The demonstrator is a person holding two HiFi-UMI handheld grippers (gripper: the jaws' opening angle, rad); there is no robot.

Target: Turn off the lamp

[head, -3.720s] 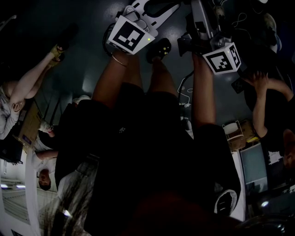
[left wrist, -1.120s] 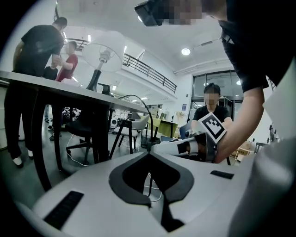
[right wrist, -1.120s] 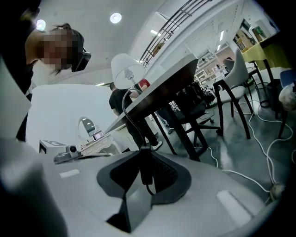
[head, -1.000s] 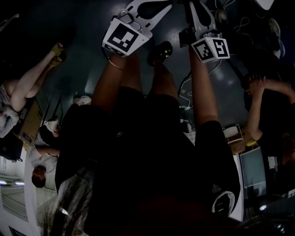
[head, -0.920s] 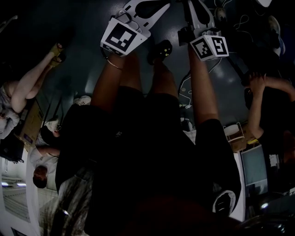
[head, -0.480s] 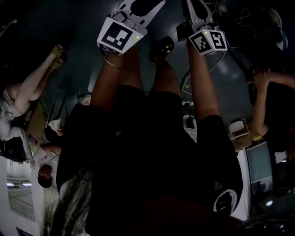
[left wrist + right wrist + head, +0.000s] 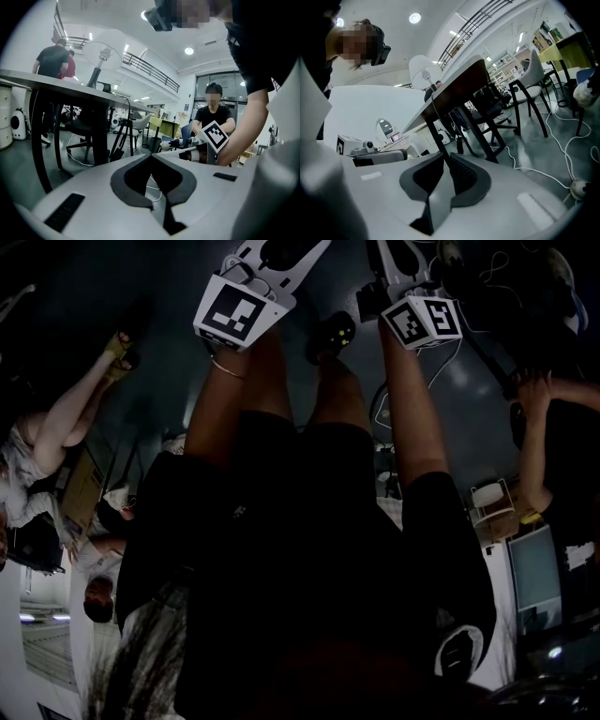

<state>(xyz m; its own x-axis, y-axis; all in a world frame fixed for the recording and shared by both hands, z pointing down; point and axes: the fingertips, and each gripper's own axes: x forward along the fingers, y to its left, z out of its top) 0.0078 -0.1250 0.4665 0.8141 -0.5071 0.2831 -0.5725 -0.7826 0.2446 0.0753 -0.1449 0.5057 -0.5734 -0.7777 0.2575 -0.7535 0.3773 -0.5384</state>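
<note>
Left gripper (image 7: 151, 155): jaws fully together, nothing between them. It is aimed low, below the edge of the tabletop (image 7: 56, 83).

Right gripper (image 7: 445, 154): jaws a narrow way apart, having just been closing, with nothing between them.

Lamp (image 7: 100, 53): white shade on a dark stem, standing upright on the tabletop, above and well apart from both grippers. Neither gripper touches it. The shade appears unlit, though the bright ceiling lights make this hard to judge.

In the head view, both grippers are held out side by side over the dark floor (image 7: 169, 381).
</note>
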